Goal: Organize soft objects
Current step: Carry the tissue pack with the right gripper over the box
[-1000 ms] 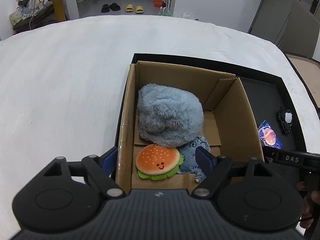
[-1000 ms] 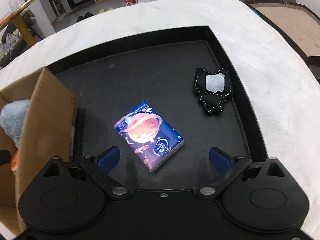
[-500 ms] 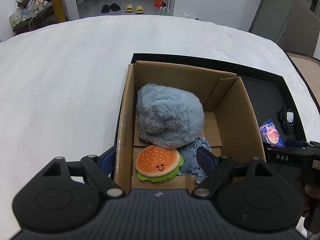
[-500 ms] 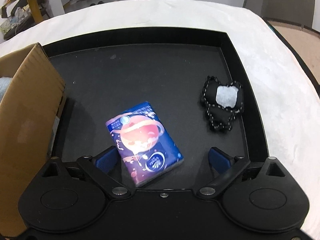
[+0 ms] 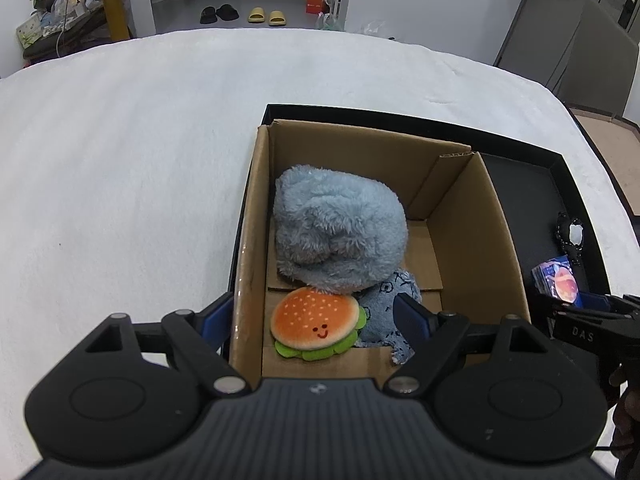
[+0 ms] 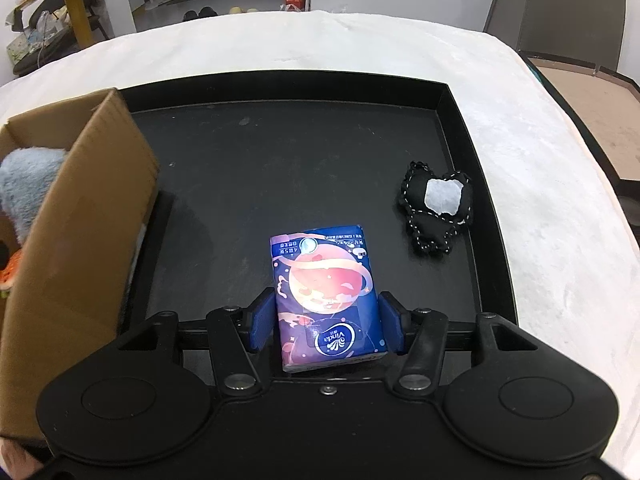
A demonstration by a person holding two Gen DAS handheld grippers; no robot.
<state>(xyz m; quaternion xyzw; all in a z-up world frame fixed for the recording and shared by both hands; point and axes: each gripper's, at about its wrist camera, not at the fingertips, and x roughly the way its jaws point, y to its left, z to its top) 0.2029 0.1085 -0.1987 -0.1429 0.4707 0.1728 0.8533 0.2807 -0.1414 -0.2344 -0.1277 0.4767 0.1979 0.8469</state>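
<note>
Pickup looks to be the step in hand: low in the right wrist frame, the right gripper (image 6: 327, 326) has its blue pads against both sides of the purple planet-print tissue pack (image 6: 326, 298) on the black tray (image 6: 460, 120), so lifting it toward the brown cardboard box (image 6: 76, 216) at left seems next, while the left gripper (image 5: 310, 322) hangs wide and empty over that box.

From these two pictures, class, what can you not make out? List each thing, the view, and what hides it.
1. Denim toy, left view: the burger toy and a fingertip cover it.
2. Tissue pack, left view: mostly behind the right gripper.
3. Box contents, right view: its wall hides most.
4. Small print on the pack: too small.
</note>
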